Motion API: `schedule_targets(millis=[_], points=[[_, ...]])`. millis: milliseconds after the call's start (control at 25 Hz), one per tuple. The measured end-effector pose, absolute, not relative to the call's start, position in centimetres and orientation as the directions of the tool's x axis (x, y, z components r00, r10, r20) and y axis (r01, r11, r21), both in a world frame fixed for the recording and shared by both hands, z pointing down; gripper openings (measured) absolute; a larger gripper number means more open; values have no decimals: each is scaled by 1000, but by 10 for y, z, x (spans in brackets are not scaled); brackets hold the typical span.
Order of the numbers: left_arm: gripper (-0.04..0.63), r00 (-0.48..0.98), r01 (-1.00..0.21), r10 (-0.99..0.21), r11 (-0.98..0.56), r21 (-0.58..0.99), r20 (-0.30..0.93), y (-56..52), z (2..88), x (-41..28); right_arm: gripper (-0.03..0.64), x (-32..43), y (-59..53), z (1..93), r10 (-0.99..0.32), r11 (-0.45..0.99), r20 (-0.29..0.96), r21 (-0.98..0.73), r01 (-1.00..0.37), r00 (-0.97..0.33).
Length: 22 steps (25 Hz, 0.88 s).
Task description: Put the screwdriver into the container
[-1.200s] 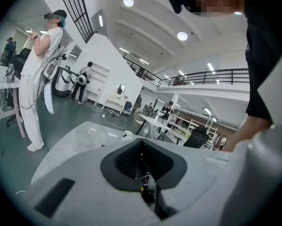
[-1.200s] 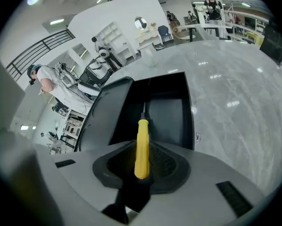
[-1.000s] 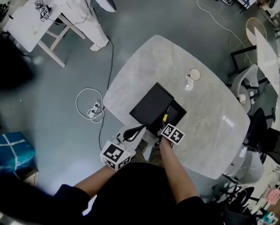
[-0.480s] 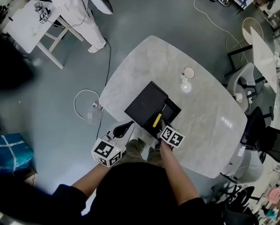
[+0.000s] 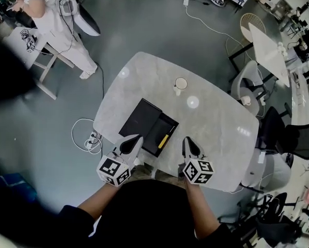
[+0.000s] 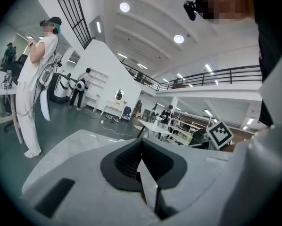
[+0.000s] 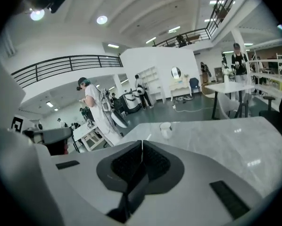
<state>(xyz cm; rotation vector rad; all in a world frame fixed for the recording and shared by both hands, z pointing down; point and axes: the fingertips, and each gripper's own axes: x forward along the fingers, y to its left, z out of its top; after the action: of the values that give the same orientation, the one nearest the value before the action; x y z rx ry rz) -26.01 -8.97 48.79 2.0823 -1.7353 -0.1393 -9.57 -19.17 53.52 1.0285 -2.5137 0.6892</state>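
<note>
Inside container [image 5: 172,123], screwdriver [image 5: 164,141]; left hand-held gripper [image 5: 137,138] together, right hand-held gripper [image 5: 186,140] closing, empty.

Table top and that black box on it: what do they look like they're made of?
Table: pale grey with cloudy veining and bright, glossy reflections of lamps, so polished stone or a stone-look laminate; the look cannot settle which.
Container: flat black, matte, no glare, crisp square edges; probably plastic or stiff card, too small here to be sure.
</note>
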Motion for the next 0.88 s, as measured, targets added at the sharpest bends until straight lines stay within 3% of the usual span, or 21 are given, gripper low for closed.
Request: schedule_targets(millis=[480,880], points=[[15,275,-909,-957,-228,349,91,-138,440,-211,12,-46,-209,421,-711,642,303,-88,-762,-635],[15,269,-924,-959,-232,305,84,-152,429,-203,12,-29,-219,417,-728,628,296,-76,-775,-618]])
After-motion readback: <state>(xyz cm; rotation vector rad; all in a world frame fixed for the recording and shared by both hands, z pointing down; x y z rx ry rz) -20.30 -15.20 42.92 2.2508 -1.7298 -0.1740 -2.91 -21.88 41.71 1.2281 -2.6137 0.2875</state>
